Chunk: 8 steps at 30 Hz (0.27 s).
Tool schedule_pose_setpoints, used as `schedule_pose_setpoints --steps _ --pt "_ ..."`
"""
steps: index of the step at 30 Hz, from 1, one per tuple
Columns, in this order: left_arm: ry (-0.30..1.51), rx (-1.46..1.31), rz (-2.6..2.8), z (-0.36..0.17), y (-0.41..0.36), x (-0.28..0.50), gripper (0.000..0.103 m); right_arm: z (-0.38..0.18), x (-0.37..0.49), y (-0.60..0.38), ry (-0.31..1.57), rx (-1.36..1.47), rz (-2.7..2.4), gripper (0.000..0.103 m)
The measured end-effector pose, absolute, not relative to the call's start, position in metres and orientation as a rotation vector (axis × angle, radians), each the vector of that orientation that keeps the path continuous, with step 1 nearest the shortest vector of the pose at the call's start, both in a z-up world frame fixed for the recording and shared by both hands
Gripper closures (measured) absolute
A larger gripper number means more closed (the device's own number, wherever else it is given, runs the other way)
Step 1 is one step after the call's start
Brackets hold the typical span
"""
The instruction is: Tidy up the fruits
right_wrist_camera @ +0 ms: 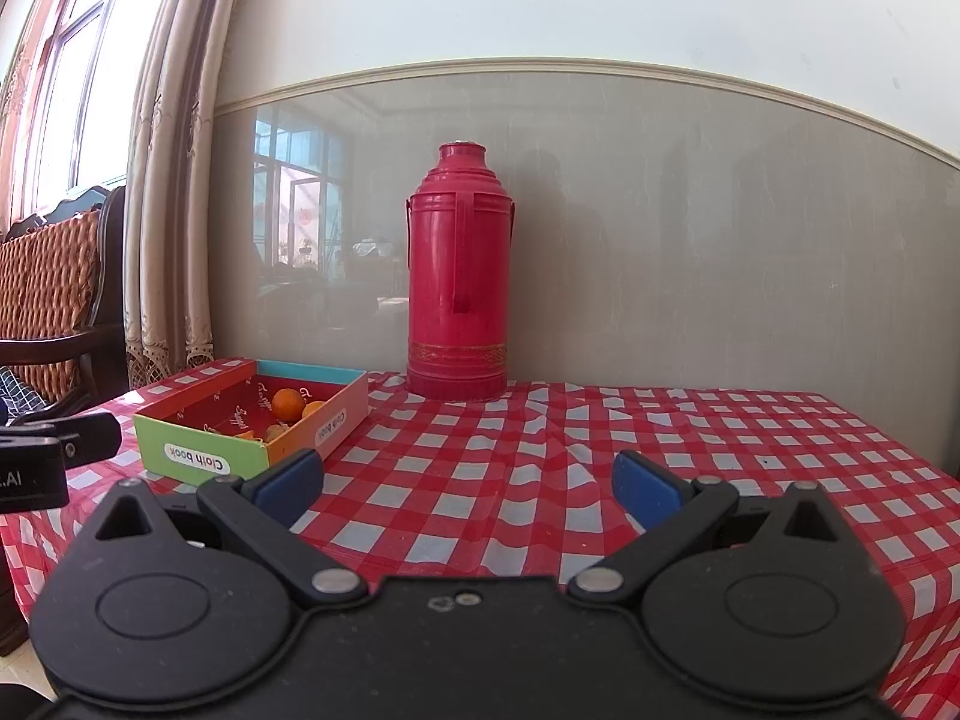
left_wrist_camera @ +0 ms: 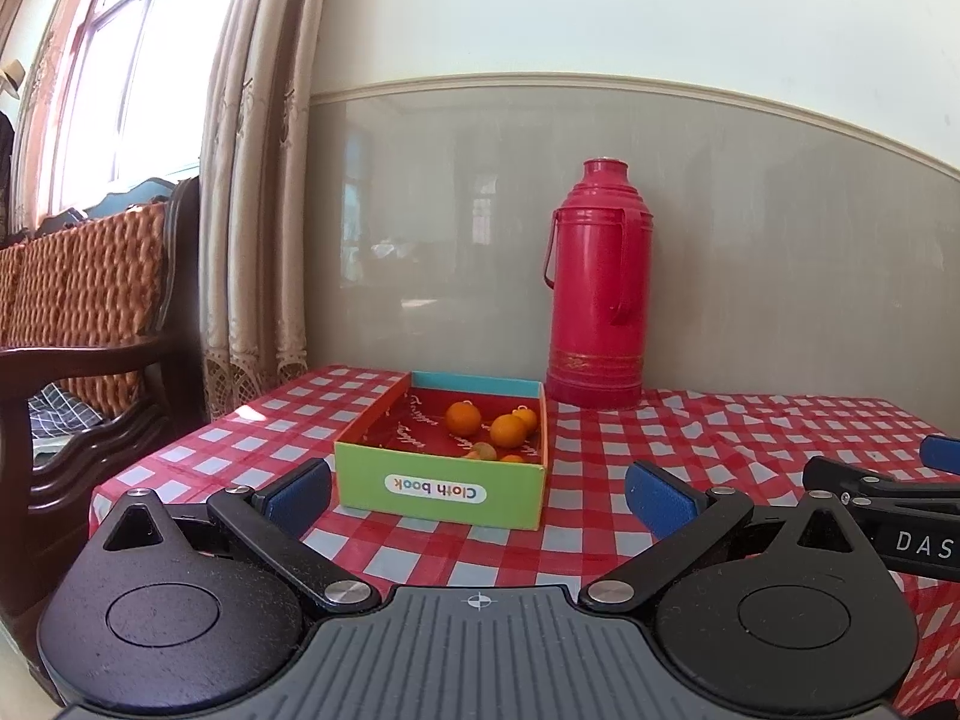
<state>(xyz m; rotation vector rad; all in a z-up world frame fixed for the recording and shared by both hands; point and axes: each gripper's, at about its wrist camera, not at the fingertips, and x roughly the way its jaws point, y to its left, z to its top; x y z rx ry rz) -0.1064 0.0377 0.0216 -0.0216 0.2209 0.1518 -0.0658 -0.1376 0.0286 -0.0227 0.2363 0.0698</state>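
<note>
An open cardboard box (left_wrist_camera: pixel 441 495) marked "Cloth book", green in front and red inside, sits on the checked tablecloth. Several small oranges (left_wrist_camera: pixel 462 417) lie in it. My left gripper (left_wrist_camera: pixel 477 495) is open and empty, its blue pads either side of the box's near wall, a little short of it. In the right wrist view the box (right_wrist_camera: pixel 204 450) is at the left with an orange (right_wrist_camera: pixel 288 402) showing. My right gripper (right_wrist_camera: pixel 468 486) is open and empty over bare cloth, right of the box.
A tall red thermos (left_wrist_camera: pixel 594 288) stands behind the box against the wall, also in the right wrist view (right_wrist_camera: pixel 459 276). A wooden chair (left_wrist_camera: pixel 90 324) and curtain stand left of the table. The right gripper's body (left_wrist_camera: pixel 888 504) shows at the right edge.
</note>
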Motion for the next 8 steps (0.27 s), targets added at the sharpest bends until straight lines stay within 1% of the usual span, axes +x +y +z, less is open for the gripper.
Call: schedule_pose_setpoints --steps 8 --pt "0.228 -0.008 0.154 0.0226 0.0366 -0.1069 0.000 0.0283 -0.0660 -0.1367 0.236 -0.021 0.069 0.006"
